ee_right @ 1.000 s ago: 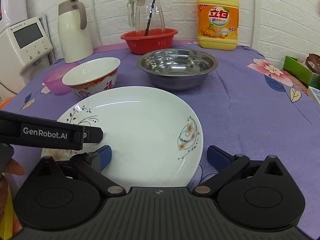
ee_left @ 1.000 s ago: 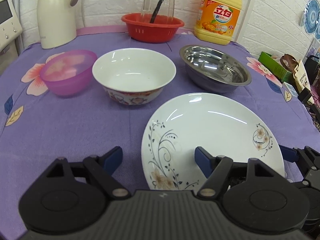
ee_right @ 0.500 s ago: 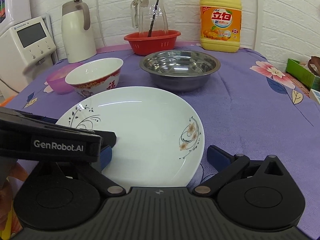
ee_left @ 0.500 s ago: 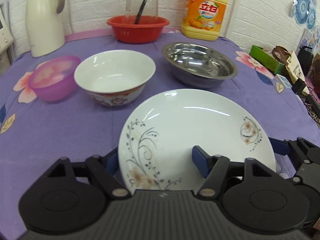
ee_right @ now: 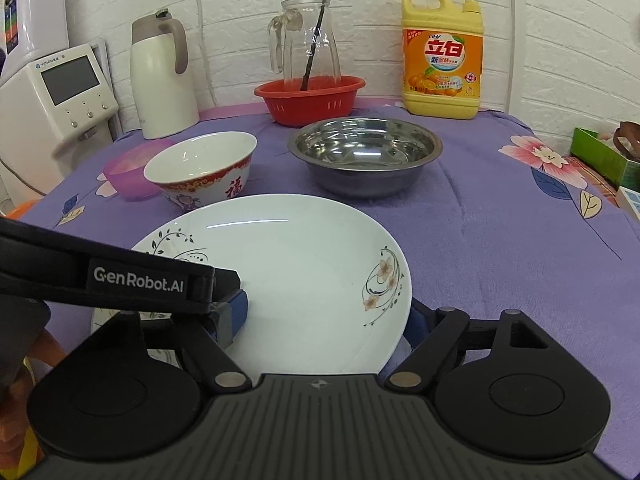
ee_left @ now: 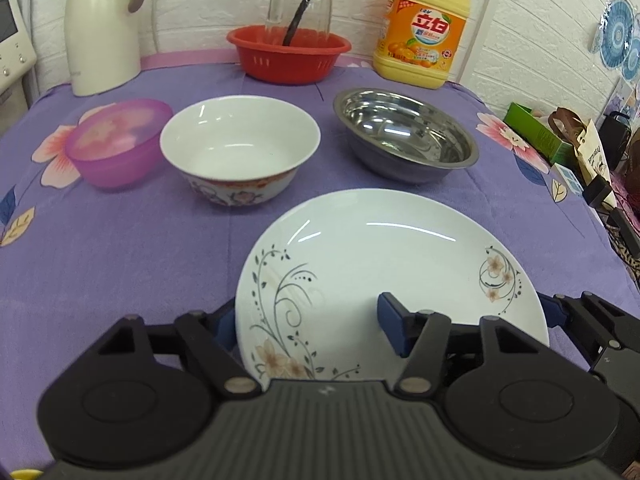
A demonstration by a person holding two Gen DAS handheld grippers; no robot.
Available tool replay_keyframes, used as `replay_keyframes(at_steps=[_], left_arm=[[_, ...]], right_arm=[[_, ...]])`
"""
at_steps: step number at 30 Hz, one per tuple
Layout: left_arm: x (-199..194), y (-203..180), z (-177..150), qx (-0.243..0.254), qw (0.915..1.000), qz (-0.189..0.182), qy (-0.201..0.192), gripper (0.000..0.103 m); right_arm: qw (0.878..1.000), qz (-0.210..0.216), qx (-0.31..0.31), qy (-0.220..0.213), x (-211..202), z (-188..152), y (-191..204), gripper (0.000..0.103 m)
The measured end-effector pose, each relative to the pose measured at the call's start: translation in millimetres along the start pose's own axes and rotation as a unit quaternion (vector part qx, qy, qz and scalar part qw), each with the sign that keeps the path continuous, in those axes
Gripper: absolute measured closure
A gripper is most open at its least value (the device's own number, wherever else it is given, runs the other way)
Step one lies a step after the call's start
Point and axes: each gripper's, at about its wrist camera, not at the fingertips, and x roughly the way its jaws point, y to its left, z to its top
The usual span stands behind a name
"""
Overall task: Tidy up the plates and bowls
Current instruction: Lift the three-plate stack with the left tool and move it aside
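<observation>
A white plate with a floral print point(ee_left: 384, 264) point(ee_right: 304, 280) lies at the near edge of the purple tablecloth. My left gripper point(ee_left: 308, 328) is open, one finger left of the plate's rim and the other over the plate. My right gripper point(ee_right: 328, 316) is open and straddles the plate's right part, its right finger outside the rim. Behind the plate stand a white porcelain bowl point(ee_left: 240, 148) point(ee_right: 200, 164), a steel bowl point(ee_left: 404, 132) point(ee_right: 364, 152) and a small purple plastic bowl point(ee_left: 116, 140) point(ee_right: 128, 168).
At the back stand a red basket point(ee_left: 288, 52) holding a glass jug point(ee_right: 308, 48), a yellow detergent bottle point(ee_left: 424, 28), a white thermos point(ee_left: 104, 24) and a white appliance point(ee_right: 60, 96). A green box point(ee_left: 536, 132) and bags lie off the table's right edge.
Both grippers have advanced around the plate: the left one moved right so that its fingers straddle the plate's left rim, and the right finger now sits outside the right rim.
</observation>
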Motion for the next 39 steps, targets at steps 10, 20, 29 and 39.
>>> replay_keyframes(at_steps=[10, 20, 29, 39], left_arm=[[-72, 22, -12, -0.003, 0.9987, 0.009, -0.049, 0.044], [-169, 82, -81, -0.025, 0.9938, 0.071, -0.082, 0.044], [-198, 121, -144, -0.065, 0.9914, 0.092, -0.065, 0.043], [-191, 131, -158, -0.070, 0.9916, 0.080, -0.074, 0.040]], right_arm=[[0.998, 0.023, -0.029, -0.047, -49, 4, 39, 0.000], [0.993, 0.094, -0.053, -0.046, -100, -30, 123, 0.000], [0.989, 0.118, -0.094, -0.012, -112, -63, 176, 0.000], [0.986, 0.099, -0.133, -0.022, -114, -74, 187, 0.000]])
